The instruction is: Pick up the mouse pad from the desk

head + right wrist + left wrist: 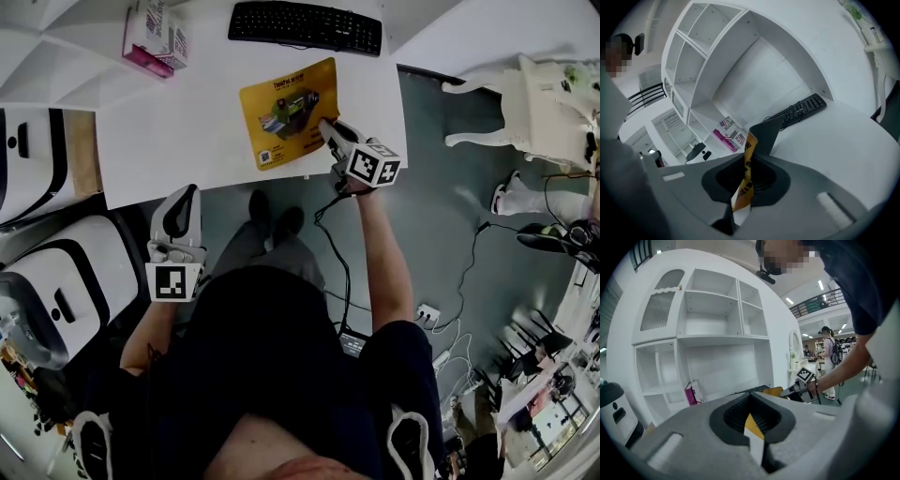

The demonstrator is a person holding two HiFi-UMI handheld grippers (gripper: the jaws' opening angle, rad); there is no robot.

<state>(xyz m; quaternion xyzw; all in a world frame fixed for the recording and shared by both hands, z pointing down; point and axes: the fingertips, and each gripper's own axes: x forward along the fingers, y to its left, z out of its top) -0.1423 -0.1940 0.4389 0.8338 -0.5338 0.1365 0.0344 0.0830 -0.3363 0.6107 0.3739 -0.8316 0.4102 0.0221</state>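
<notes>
Gripping, right gripper (324, 126): I hold the mouse pad (283, 112) corner, tabletop (187, 122) near edge.
Left gripper (186, 195): jaws together, empty, off the tabletop.

Between your right gripper's (326, 127) grey jaws, the mouse pad (286, 112) is showing bright yellow with a multicoloured printed picture and dark lettering, and its underside is showing dark grey. Beyond the jaws, a black keyboard (305, 25) is lying on the white bench (187, 122). Well to the jaws' left, a box (155, 37) is showing magenta and white. Your left gripper (185, 195) is showing white and black, with black-and-white square markers.
</notes>
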